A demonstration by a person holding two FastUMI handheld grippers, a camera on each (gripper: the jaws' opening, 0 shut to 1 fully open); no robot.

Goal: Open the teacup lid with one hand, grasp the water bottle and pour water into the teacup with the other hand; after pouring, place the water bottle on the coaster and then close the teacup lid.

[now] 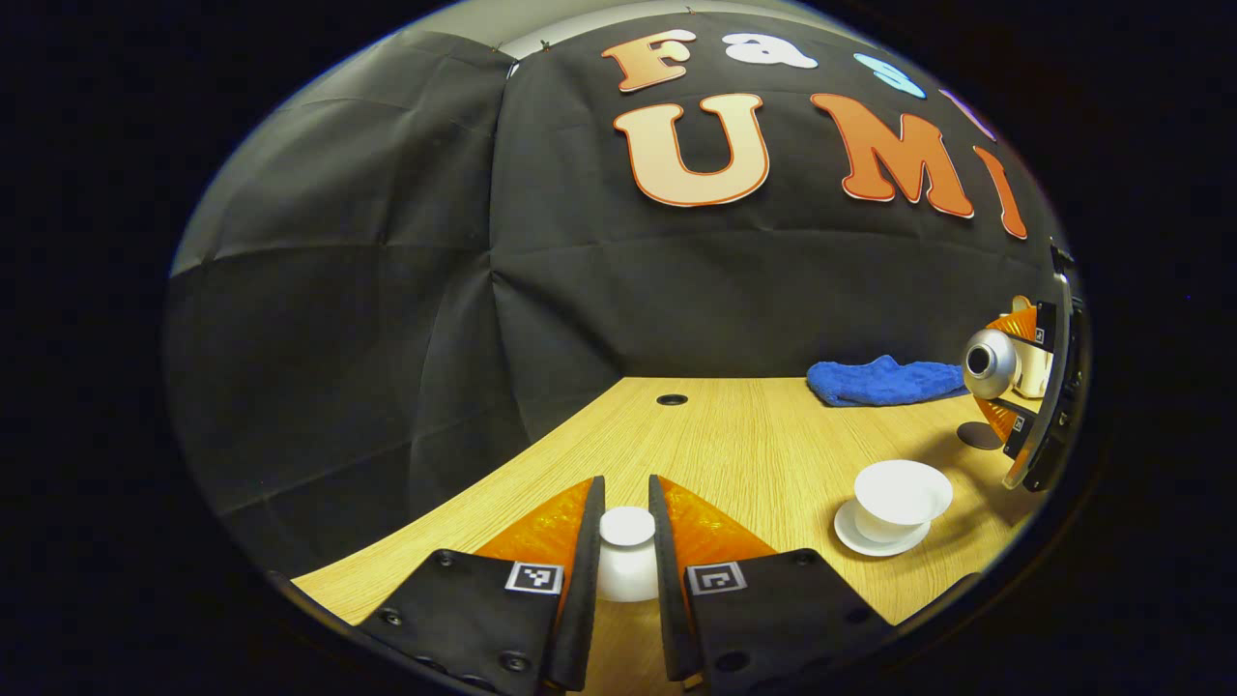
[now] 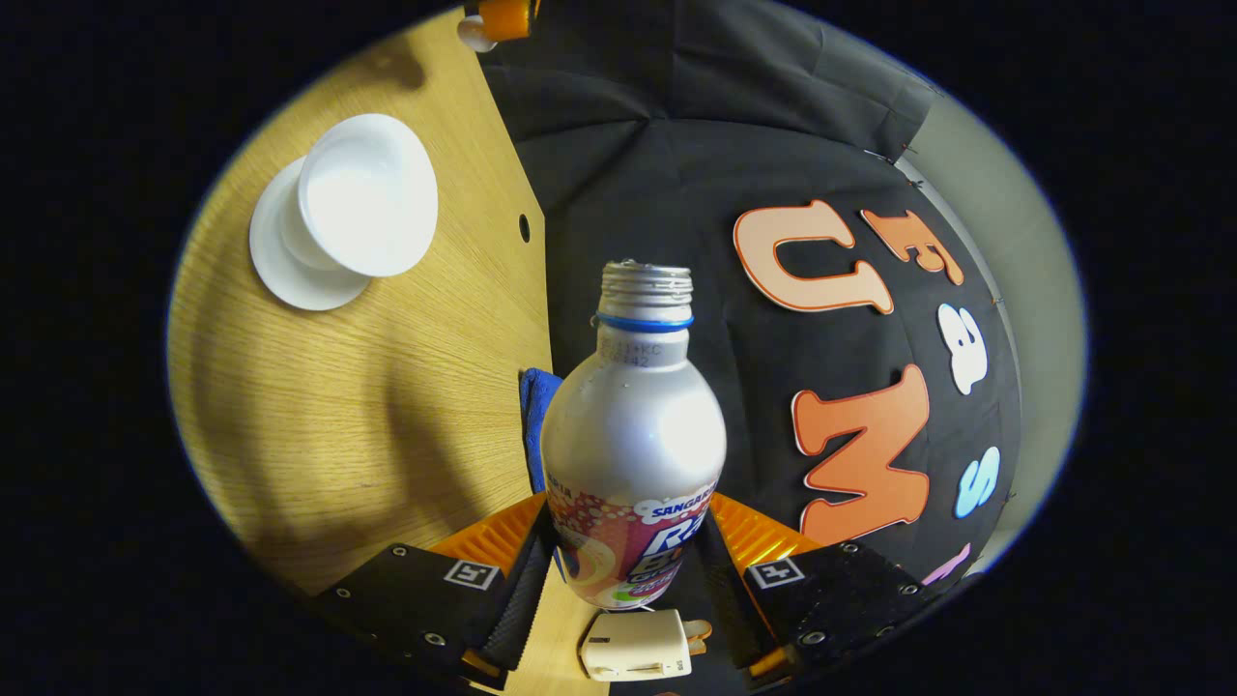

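Note:
My left gripper [image 1: 626,503] is shut on the white teacup lid [image 1: 626,565], held low over the wooden table [image 1: 734,445]. The open white teacup [image 1: 899,498] stands on its saucer [image 1: 850,536] to the right of it. My right gripper [image 2: 628,546] is shut on a silver water bottle [image 2: 633,425] with an uncapped threaded neck. In the left gripper view that bottle [image 1: 988,363] is tipped on its side, its mouth facing left, above and beyond the cup. No water stream shows. The teacup [image 2: 367,193] lies up and left of the bottle's mouth. A dark round coaster [image 1: 978,435] lies under the bottle.
A blue cloth [image 1: 884,379] is bunched at the table's back edge near the wall. A small cable hole [image 1: 672,399] sits in the tabletop at the back. A cream-coloured small device [image 2: 638,646] lies beneath the right gripper.

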